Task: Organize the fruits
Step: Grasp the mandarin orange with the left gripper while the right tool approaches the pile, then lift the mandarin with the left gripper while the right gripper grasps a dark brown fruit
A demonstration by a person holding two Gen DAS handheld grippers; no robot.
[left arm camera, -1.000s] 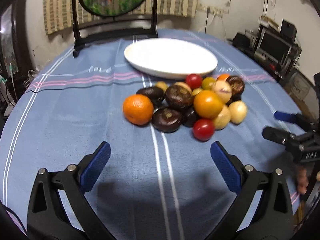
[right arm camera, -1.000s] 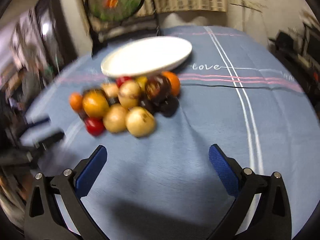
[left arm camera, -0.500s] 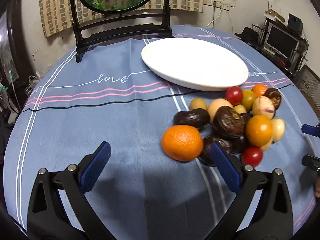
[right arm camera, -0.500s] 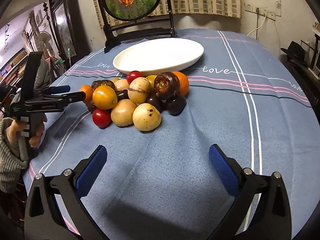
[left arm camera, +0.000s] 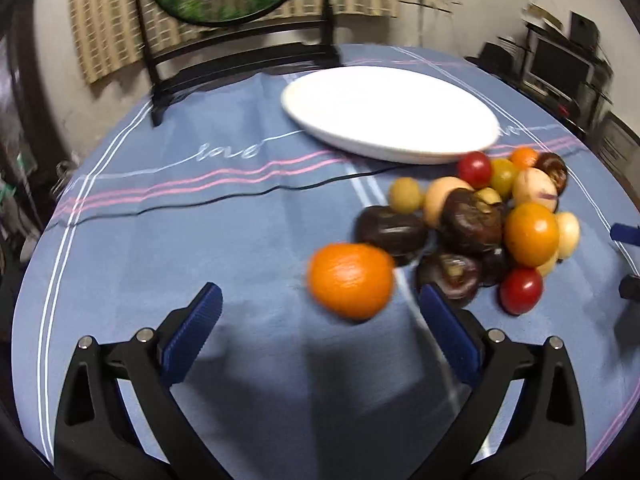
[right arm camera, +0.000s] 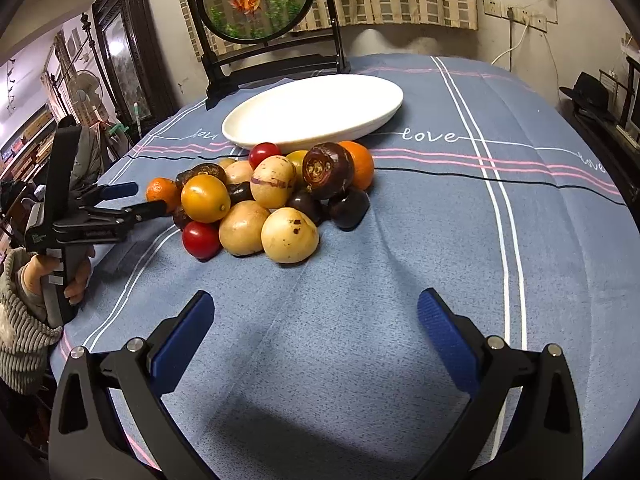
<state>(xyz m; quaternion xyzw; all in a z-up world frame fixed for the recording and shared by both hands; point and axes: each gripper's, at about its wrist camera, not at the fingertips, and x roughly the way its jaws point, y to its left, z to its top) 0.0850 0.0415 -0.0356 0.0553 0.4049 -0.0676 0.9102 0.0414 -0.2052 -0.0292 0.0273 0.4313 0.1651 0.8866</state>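
Note:
A pile of fruits lies on the blue tablecloth in front of an empty white oval plate. In the left wrist view the orange sits at the pile's near left edge, just ahead of my open left gripper, between its blue pads and not touched. The plate lies behind. In the right wrist view the left gripper reaches the pile's left side by that orange. My right gripper is open and empty, a short way before the yellow fruits.
A round embroidered screen on a black stand stands at the table's far edge behind the plate. The cloth is bare to the right of the pile. Furniture and shelves surround the table.
My left gripper has swung left of the pile and moved closer to the orange, which now sits between its fingers. The right gripper's view has steadied and moved slightly nearer the pile.

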